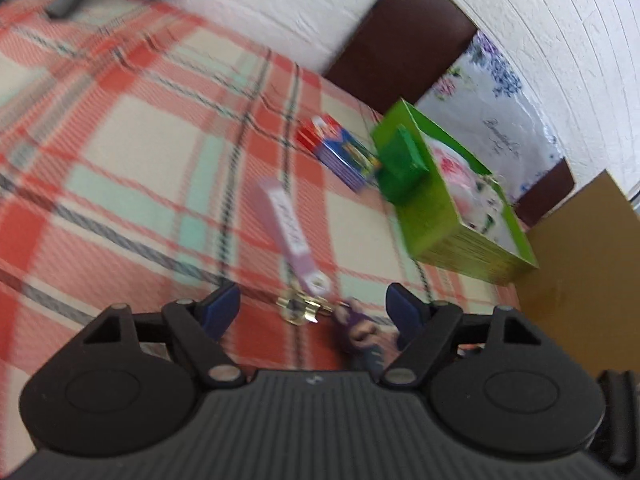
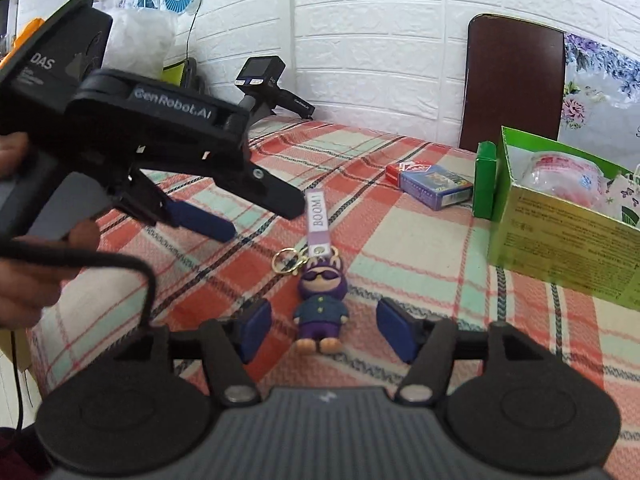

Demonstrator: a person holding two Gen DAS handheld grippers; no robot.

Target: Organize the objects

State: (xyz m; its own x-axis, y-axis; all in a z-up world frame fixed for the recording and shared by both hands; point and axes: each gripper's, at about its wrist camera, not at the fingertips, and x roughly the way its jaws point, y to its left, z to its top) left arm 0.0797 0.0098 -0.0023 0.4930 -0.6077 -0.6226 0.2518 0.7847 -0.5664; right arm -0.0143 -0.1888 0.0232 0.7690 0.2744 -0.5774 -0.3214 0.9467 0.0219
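A purple doll keychain (image 2: pixel 321 306) with a lilac "BOOM!" strap (image 2: pixel 318 216) and gold ring lies on the plaid tablecloth. My right gripper (image 2: pixel 324 332) is open, its blue pads either side of the doll's legs, empty. My left gripper (image 1: pixel 312 312) is open and empty above the keychain (image 1: pixel 356 326); it shows from the side in the right wrist view (image 2: pixel 224 224). A green box (image 2: pixel 560 216) holding a pink roll stands at the right. A small green carton (image 2: pixel 485 180) leans against it. A blue and red card pack (image 2: pixel 430 180) lies beside them.
A dark brown chair back (image 2: pixel 514 80) stands behind the table by the white brick wall. A spare black gripper device (image 2: pixel 268 88) rests at the table's far edge. A floral cloth (image 2: pixel 600 92) hangs at the right. A brown cardboard sheet (image 1: pixel 588 272) is beyond the green box.
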